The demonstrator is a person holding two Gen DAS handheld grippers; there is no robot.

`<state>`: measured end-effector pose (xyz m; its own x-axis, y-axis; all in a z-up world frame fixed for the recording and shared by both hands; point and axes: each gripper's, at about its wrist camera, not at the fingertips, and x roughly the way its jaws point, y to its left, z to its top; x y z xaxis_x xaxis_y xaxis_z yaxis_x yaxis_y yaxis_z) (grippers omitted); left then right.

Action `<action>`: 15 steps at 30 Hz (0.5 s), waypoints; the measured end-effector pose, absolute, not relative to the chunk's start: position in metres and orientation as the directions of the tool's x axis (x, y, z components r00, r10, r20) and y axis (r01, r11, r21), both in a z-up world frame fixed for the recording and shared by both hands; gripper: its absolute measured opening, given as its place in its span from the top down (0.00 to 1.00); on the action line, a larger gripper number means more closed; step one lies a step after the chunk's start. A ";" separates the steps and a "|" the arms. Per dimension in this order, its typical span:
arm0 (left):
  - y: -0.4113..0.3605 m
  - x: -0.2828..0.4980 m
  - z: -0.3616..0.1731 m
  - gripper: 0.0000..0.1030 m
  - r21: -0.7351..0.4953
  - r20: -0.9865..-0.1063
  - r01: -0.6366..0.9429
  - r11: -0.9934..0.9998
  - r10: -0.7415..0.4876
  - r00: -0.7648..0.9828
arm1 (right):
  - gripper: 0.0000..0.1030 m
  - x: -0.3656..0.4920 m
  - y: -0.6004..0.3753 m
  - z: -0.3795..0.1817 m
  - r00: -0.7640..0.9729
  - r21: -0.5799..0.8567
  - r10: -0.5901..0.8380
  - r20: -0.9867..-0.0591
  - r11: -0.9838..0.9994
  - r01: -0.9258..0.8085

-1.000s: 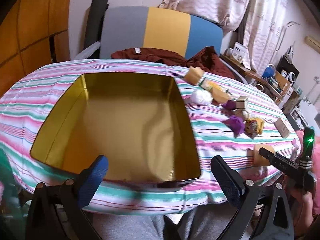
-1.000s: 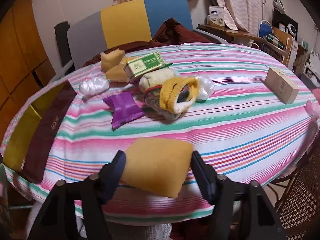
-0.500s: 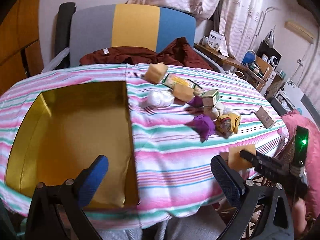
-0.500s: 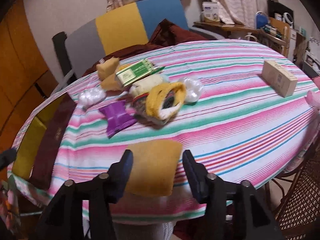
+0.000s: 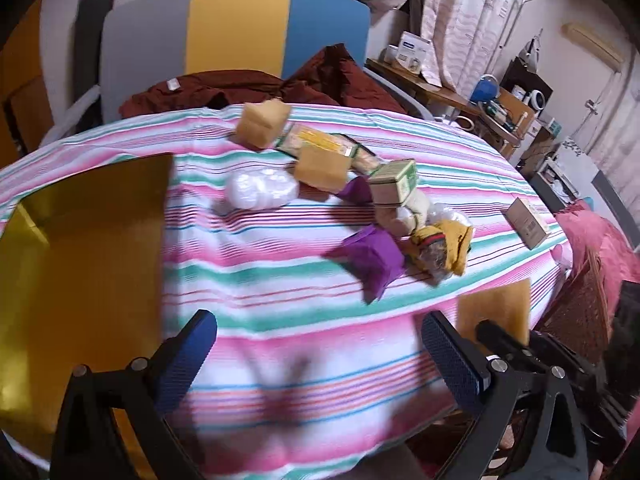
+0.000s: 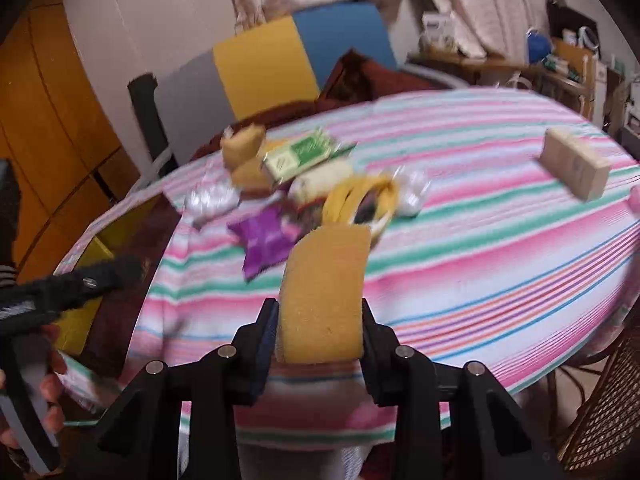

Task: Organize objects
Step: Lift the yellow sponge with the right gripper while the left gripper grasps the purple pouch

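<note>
My right gripper [image 6: 318, 314] is closing its jaws on a yellow sponge [image 6: 324, 296]; both pads press its sides and squeeze it narrow. It stands tilted up above the near edge of the striped table [image 6: 500, 264]. The left wrist view shows the same sponge [image 5: 496, 308] at lower right. My left gripper [image 5: 316, 332] is open over the striped cloth with nothing between its blue pads. The gold tin [image 5: 80, 240] lies to its left. A pile with a purple packet [image 5: 372, 256], a green box [image 5: 394, 182], a white bag [image 5: 258, 190] and two other sponges [image 5: 262, 124] sits mid-table.
A small cardboard box [image 6: 576, 168] stands alone at the table's right side. Behind the table are a grey, yellow and blue chair [image 5: 240, 28] and a dark red cloth [image 5: 328, 76]. A wicker chair [image 6: 600, 408] is at the lower right. A person's hand [image 6: 52, 380] holds the left tool.
My left gripper has swung right, from over the gold tin to over the striped cloth. The right jaws have closed in on the yellow sponge, which now stands up squeezed between them.
</note>
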<state>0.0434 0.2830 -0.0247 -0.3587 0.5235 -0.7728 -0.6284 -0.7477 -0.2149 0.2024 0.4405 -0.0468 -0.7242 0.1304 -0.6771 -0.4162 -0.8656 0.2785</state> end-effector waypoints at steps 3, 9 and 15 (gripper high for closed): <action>0.300 0.037 -0.035 0.00 -0.230 -0.784 -0.629 -0.743 0.524 -0.333 | 0.64 0.204 0.449 -0.047 -0.708 0.259 0.170 -0.686 -0.852 -0.455; 0.331 0.022 -0.047 0.00 -0.358 -0.754 -0.583 -0.729 0.594 -0.280 | 0.64 0.208 0.461 -0.057 -0.665 0.244 0.197 -0.720 -0.826 -0.508; 0.358 0.010 -0.057 0.00 -0.297 -0.799 -0.542 -0.786 0.515 -0.309 | 0.64 0.207 0.464 -0.066 -0.659 0.266 0.173 -0.732 -0.818 -0.510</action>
<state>0.0104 0.3584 -0.0569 -0.3094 0.5153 -0.7992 -0.5424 -0.7859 -0.2968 0.2073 0.4643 -0.0657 -0.6591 0.1729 -0.7319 -0.5098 -0.8182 0.2658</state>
